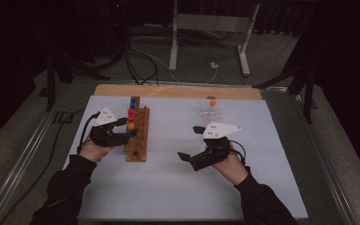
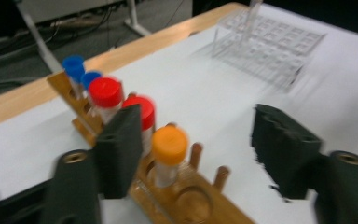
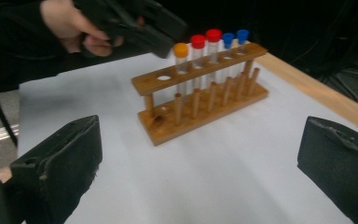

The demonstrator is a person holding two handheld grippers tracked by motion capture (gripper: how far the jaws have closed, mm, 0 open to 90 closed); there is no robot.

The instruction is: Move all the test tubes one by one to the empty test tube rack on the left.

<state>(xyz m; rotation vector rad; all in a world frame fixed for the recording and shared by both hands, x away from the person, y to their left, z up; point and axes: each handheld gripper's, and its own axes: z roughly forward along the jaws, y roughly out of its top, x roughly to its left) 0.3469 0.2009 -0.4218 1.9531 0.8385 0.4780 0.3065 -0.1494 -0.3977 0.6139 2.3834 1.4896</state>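
A wooden tube rack [image 1: 138,136] stands left of centre on the white mat [image 1: 168,187]. It holds an orange-capped tube [image 2: 169,144], two red-capped tubes [image 2: 106,92] and two blue-capped tubes [image 2: 73,67]. My left gripper [image 1: 127,127] is open, its jaws on either side of the orange-capped tube [image 1: 131,125] and not touching it. My right gripper [image 1: 191,142] hovers open over the mat's middle, with nothing between its jaws. In the right gripper view the rack [image 3: 200,74] faces me, and the left gripper [image 3: 163,35] sits by the orange cap [image 3: 181,49].
A clear plastic rack [image 1: 209,110] at the back right holds one orange-capped tube [image 1: 213,102]. The wooden rack's nearest hole [image 3: 164,78] is empty. A wooden strip [image 1: 178,91] borders the mat's far edge. Cables and a stand's legs lie on the floor beyond.
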